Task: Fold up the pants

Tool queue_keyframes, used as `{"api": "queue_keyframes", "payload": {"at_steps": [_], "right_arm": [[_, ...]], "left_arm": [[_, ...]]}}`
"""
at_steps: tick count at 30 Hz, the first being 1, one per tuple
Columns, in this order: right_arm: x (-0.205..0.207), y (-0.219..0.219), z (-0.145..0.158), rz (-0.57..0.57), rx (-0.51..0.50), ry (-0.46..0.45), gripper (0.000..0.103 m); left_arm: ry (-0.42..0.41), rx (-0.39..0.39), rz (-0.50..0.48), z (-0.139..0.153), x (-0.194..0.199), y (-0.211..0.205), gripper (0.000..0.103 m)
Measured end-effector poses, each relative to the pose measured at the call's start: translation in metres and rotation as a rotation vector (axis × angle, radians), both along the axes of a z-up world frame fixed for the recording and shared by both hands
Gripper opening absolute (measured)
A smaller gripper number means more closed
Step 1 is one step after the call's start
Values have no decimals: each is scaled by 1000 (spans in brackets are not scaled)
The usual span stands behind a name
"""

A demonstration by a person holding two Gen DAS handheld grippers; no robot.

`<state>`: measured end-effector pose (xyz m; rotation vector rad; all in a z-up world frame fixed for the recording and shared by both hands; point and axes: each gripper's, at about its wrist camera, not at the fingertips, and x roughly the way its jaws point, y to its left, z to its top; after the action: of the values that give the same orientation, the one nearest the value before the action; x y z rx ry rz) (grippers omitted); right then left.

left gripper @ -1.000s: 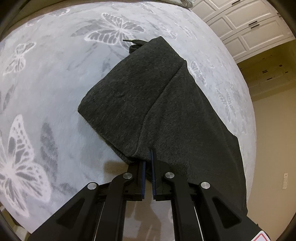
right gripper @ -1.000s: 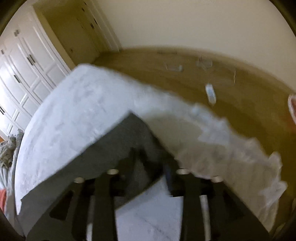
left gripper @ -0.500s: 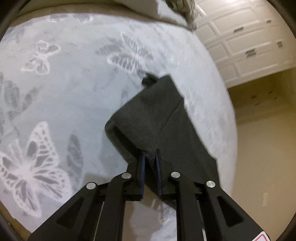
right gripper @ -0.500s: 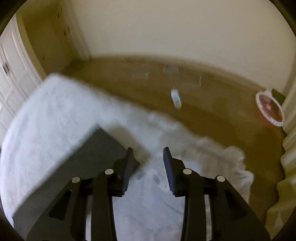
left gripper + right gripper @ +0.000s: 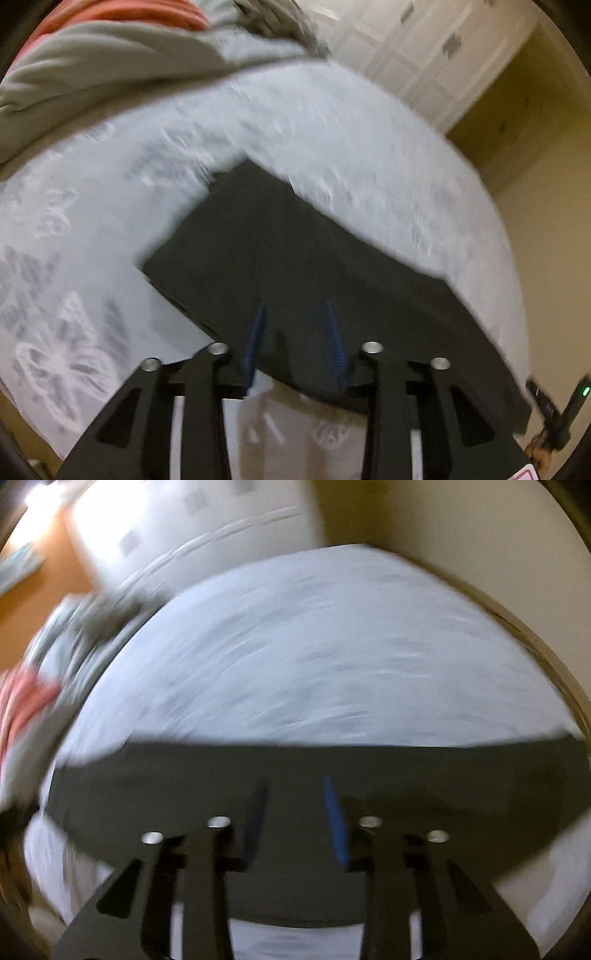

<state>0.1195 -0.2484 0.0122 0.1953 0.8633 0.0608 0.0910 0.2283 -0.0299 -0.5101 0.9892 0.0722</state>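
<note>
The dark grey pants (image 5: 295,258) lie folded flat on the grey butterfly-print blanket (image 5: 332,140). In the right wrist view they show as a long dark band (image 5: 295,771) across the lower frame. My left gripper (image 5: 293,314) is open and empty, just above the near edge of the pants. My right gripper (image 5: 293,790) is open and empty, over the near side of the pants. Both views are blurred by motion.
A heap of grey and orange-red bedding (image 5: 110,44) lies at the far end of the bed; it shows at the left in the right wrist view (image 5: 44,672). White closet doors (image 5: 424,44) stand beyond. A dark device with a green light (image 5: 565,410) is at the lower right.
My left gripper opened and let go of the pants, which now lie flat. My right gripper stayed open and swung round from facing the floor to facing across the bed.
</note>
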Motion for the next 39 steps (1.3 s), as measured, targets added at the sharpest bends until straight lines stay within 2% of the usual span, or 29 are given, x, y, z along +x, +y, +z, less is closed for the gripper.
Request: {"api": "queue_keyframes", "payload": {"at_steps": [1, 3, 5, 6, 7, 8, 10, 12, 13, 15, 16, 17, 18, 19, 21, 22, 23, 25, 28, 31, 34, 35, 36, 37, 38, 39], "right_arm": [[9, 27, -5, 73, -26, 2, 24], [22, 52, -19, 123, -79, 19, 24], [44, 50, -46, 101, -138, 94, 24], [55, 38, -67, 69, -144, 177, 24], [52, 32, -72, 61, -107, 180, 24], [49, 21, -66, 36, -32, 163, 25], [48, 4, -45, -14, -51, 145, 26], [37, -22, -8, -66, -88, 50, 28], [27, -48, 12, -129, -119, 8, 30], [3, -98, 33, -256, -185, -59, 45], [-8, -118, 39, -323, -221, -77, 61], [-28, -154, 42, -450, -275, -85, 72], [-39, -183, 36, -543, -292, -68, 72], [-58, -222, 24, -667, -268, -24, 72], [-81, -269, 3, -801, -167, 20, 66], [-92, -291, -9, -843, -85, 23, 66], [-99, -304, -16, -861, -21, 6, 66], [-105, -321, -29, -876, 44, -30, 66], [-107, -330, -44, -844, 20, -27, 66], [-109, -344, -46, -814, 3, -3, 66], [-99, -345, -48, -746, -49, 20, 72], [-88, -343, -52, -705, -82, 37, 71], [-78, -340, -57, -673, -115, 56, 64], [-70, -338, -60, -648, -143, 69, 32], [-60, -333, -61, -614, -161, 79, 14], [-56, -330, -54, -603, -169, 60, 11]], "left_arm": [[61, 10, -28, -12, 7, -9, 34], [137, 22, -24, -32, 14, -16, 34], [144, 29, -11, -36, 15, -16, 34], [136, 44, -14, -34, 14, -18, 34], [128, 72, -24, -31, 14, -20, 34], [109, 109, -35, -27, 13, -24, 34], [69, 143, -37, -19, 10, -28, 39], [11, 180, -56, -6, 8, -38, 44], [-24, 210, -64, 0, 5, -45, 47], [-104, 285, -87, 10, 1, -65, 51], [-134, 322, -106, 14, -2, -76, 62], [-166, 362, -131, 18, -7, -89, 69], [-190, 391, -154, 21, -10, -102, 78], [-210, 413, -178, 23, -14, -114, 80], [-223, 432, -232, 23, -16, -136, 81], [-221, 433, -255, 21, -19, -146, 81], [-215, 429, -280, 19, -20, -155, 81], [-208, 424, -311, 16, -21, -169, 81], [-198, 444, -337, 10, -21, -182, 81], [-197, 508, -313, 3, -21, -181, 82], [-167, 542, -285, -6, -15, -176, 82], [-146, 537, -272, -10, -12, -171, 82], [-129, 527, -262, -14, -8, -167, 82], [-115, 514, -253, -17, -5, -163, 82], [-107, 508, -248, -20, -2, -161, 82], [-101, 508, -242, -22, 0, -160, 82]]}}
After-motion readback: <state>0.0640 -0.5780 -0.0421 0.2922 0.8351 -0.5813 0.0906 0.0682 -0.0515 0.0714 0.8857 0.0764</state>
